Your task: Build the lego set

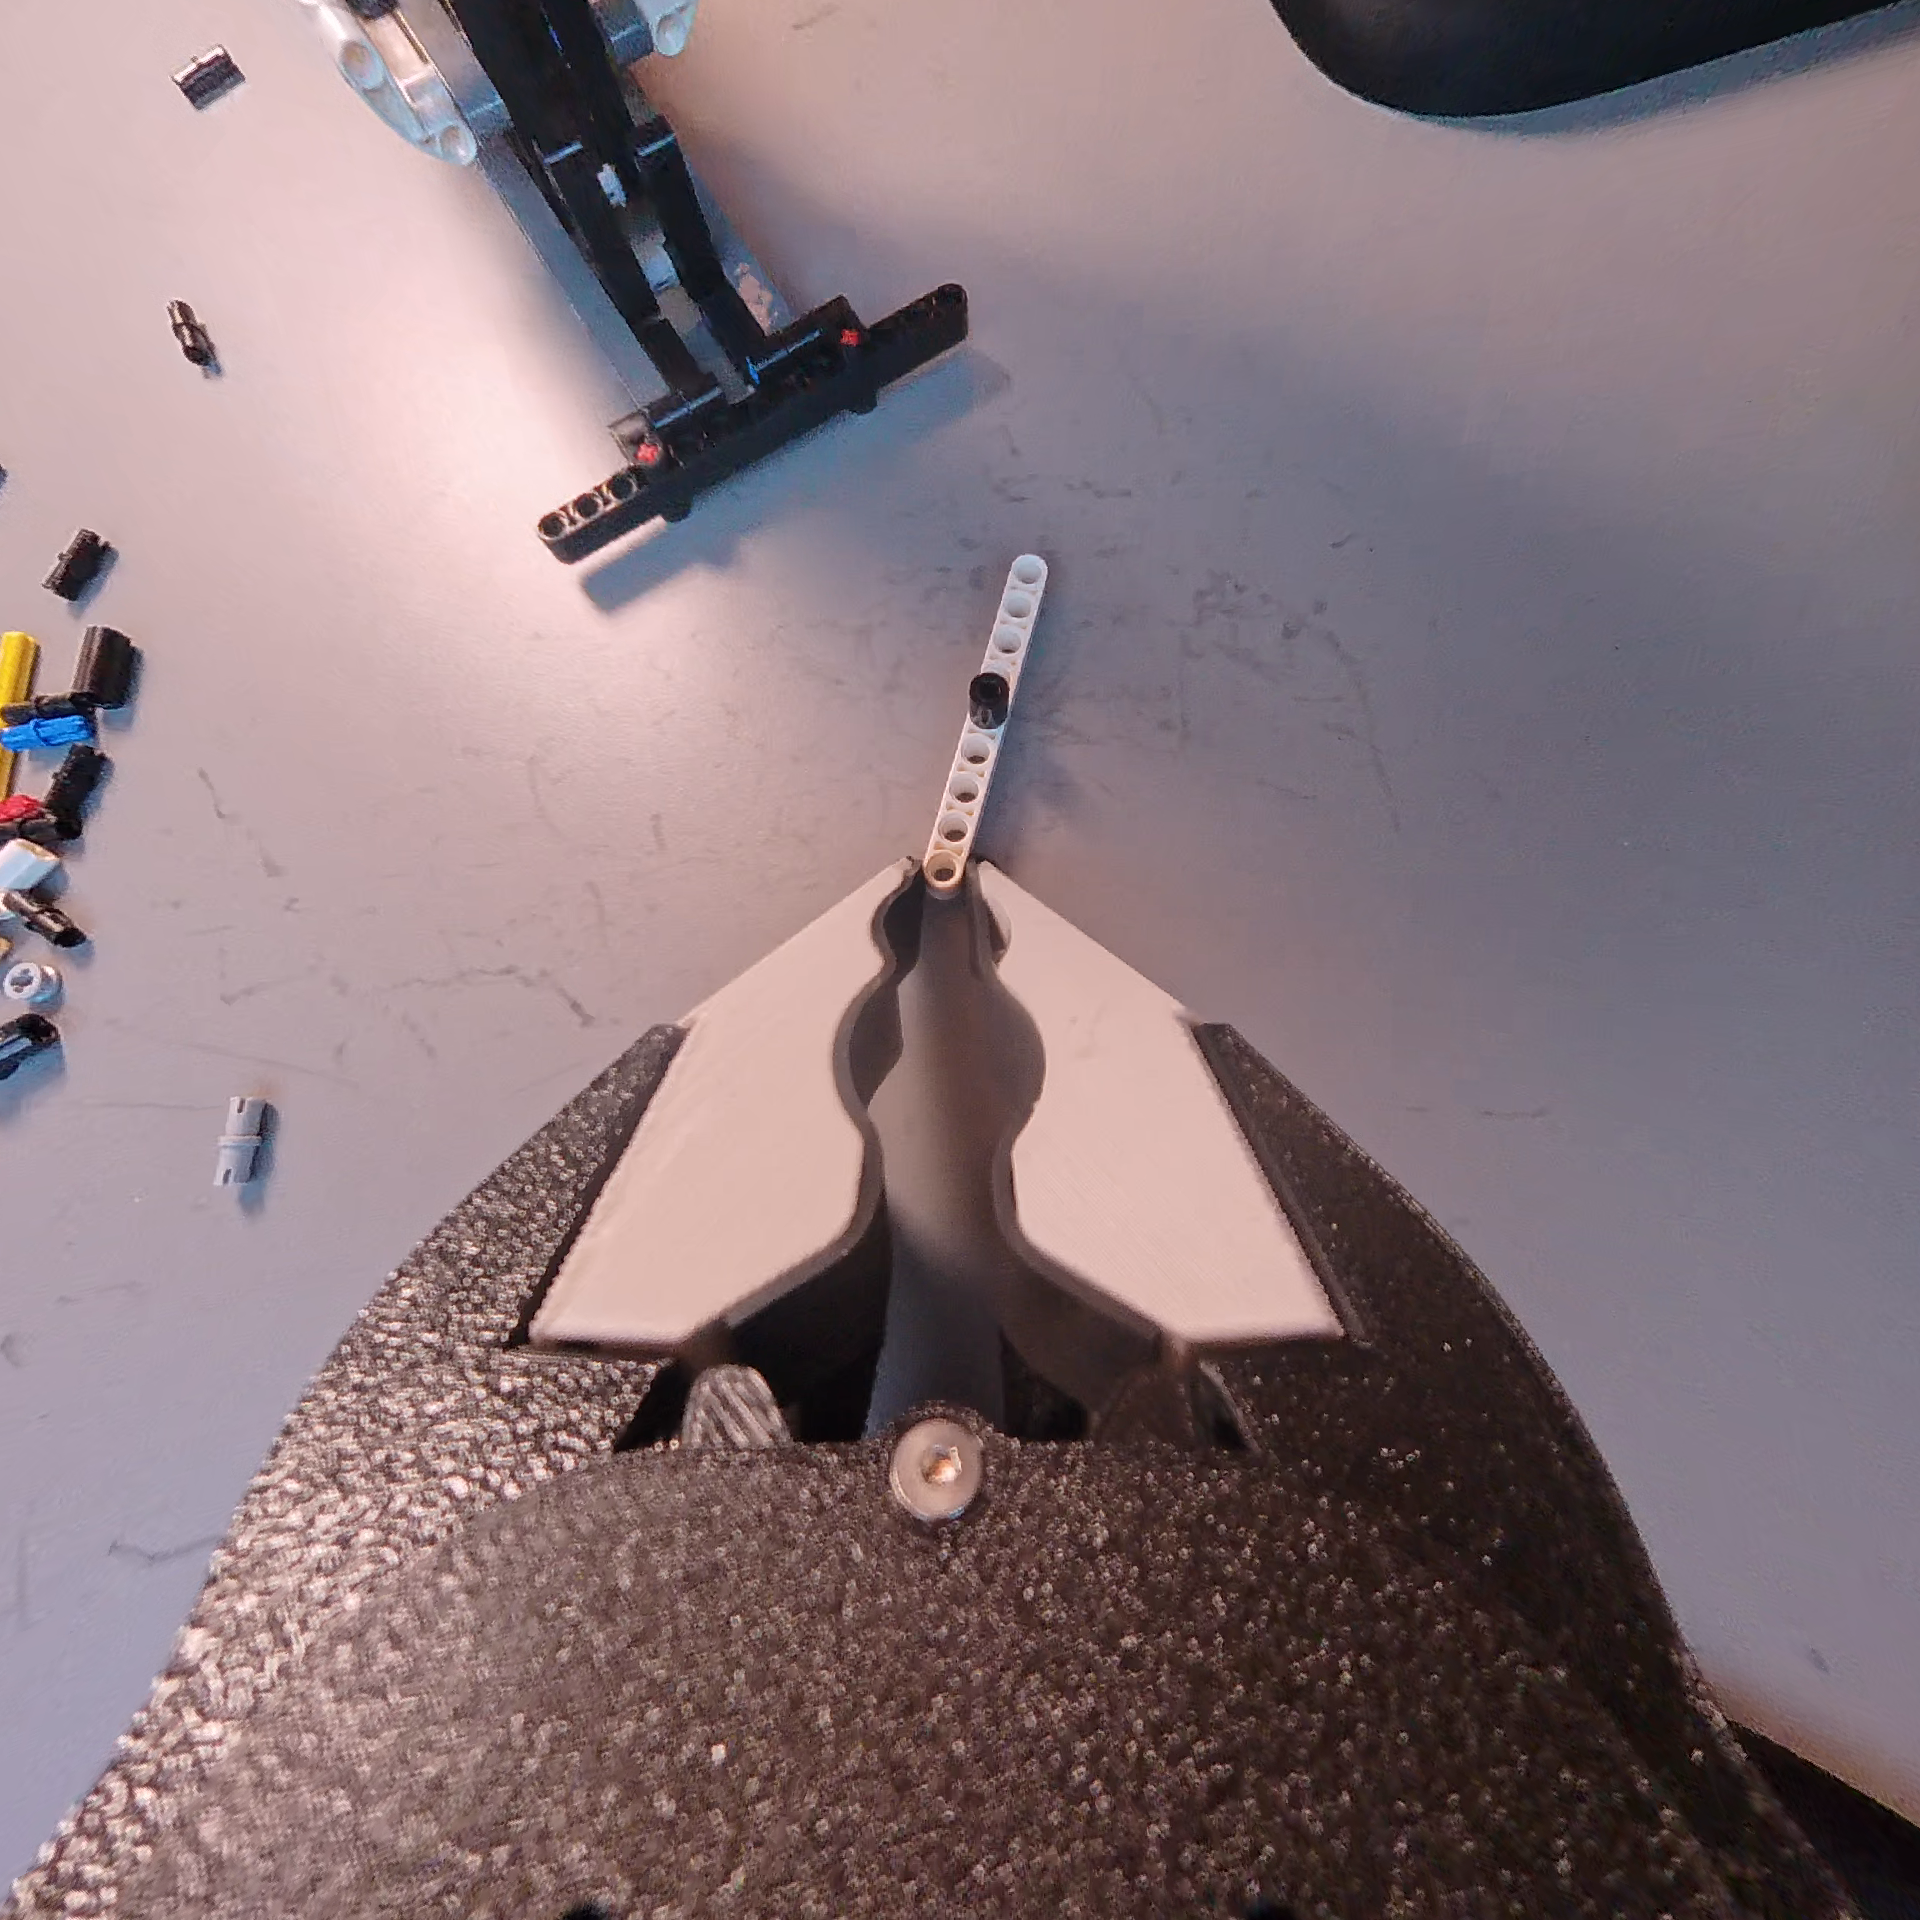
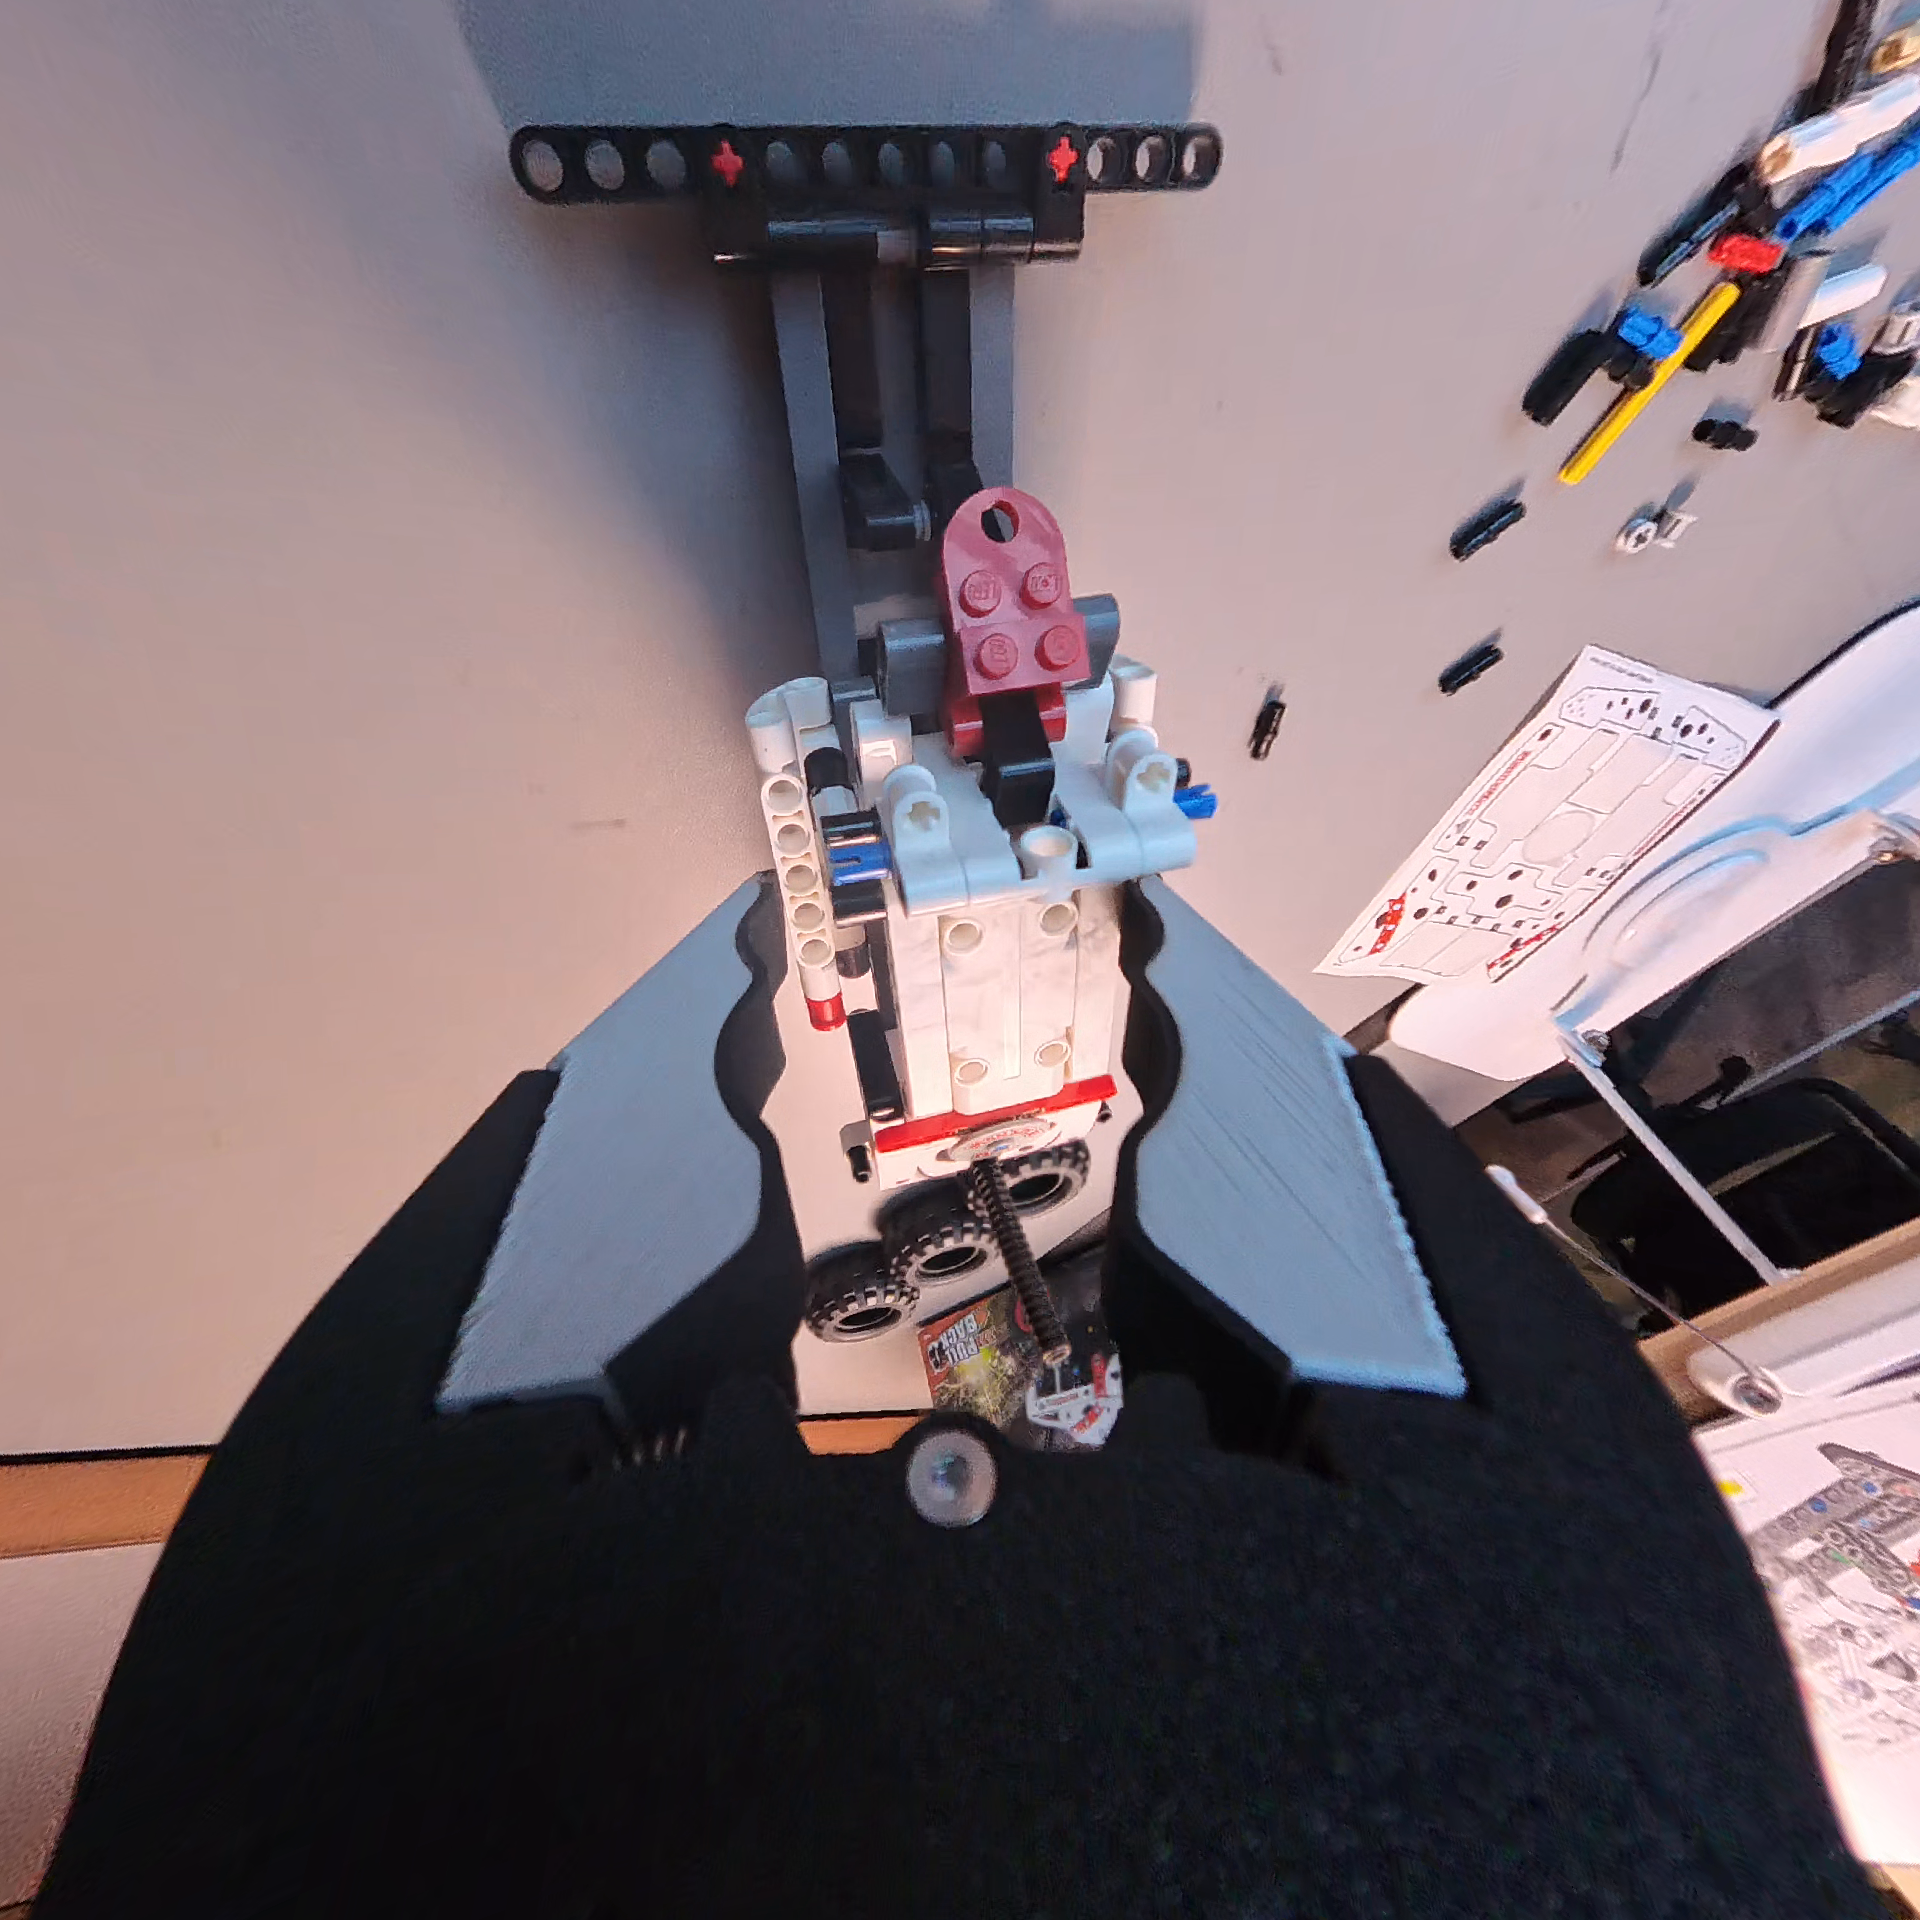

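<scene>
My left gripper [image 1: 948, 868] is shut on the near end of a long white holed beam [image 1: 1013, 623]. The beam points away over the grey table, and a black pin [image 1: 985, 694] sits in one of its middle holes. The partly built model lies ahead to the left, ending in a black holed cross beam [image 1: 748, 400]. In the right wrist view my right gripper [image 2: 951, 904] is shut on the model's white body [image 2: 1018, 987]. A dark red plate [image 2: 1013, 613] sits on top of the model. Black arms run to the cross beam [image 2: 862, 161] with two red axle ends.
Loose pins and connectors lie at the table's left edge [image 1: 62, 748], with a grey pin [image 1: 242, 1140] apart. The right wrist view shows more loose parts [image 2: 1704, 312], a sticker sheet [image 2: 1548, 821], an instruction booklet [image 2: 1829, 1558] and black tyres [image 2: 935, 1257]. A dark object [image 1: 1558, 52] lies far right. My left gripper is the nearer one to the grey pin [image 1: 242, 1140]: about 15 centimetres, against 20 centimetres.
</scene>
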